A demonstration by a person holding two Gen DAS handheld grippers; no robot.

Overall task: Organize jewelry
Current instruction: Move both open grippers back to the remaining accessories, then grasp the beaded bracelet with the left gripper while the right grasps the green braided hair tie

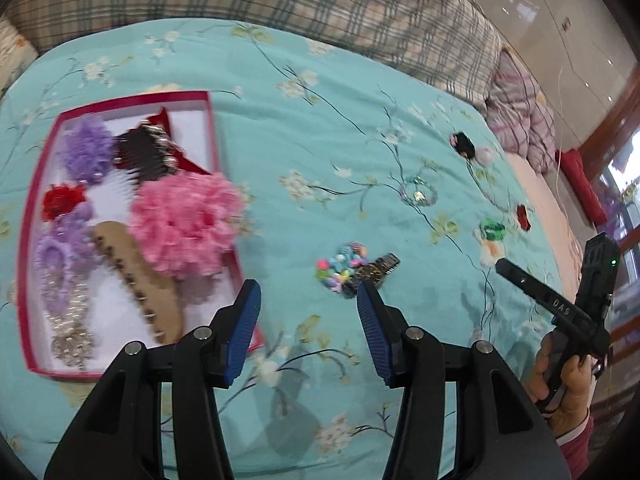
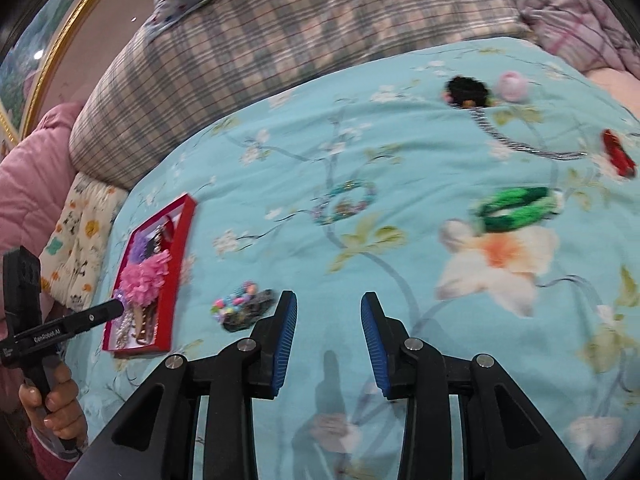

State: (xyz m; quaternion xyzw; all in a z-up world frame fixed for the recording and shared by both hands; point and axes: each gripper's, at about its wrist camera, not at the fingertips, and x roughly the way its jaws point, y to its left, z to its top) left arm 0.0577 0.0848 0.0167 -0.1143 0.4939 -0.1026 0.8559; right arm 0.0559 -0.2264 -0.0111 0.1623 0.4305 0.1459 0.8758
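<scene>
A red-rimmed box lies on the turquoise floral bedspread, holding a pink flower clip, purple flowers, a tan claw clip and pearls. My left gripper hovers open and empty just right of the box. Beyond its right finger lie a pastel bead bracelet and a dark clip. In the right wrist view my right gripper is open and empty over bare bedspread, with the bead bracelet to its left and a green scrunchie farther up on the right.
Loose pieces lie farther off: a beaded ring, a black hair tie, a pink ball, a silver chain, a red clip. A plaid bolster lines the far edge. Hands hold both grippers.
</scene>
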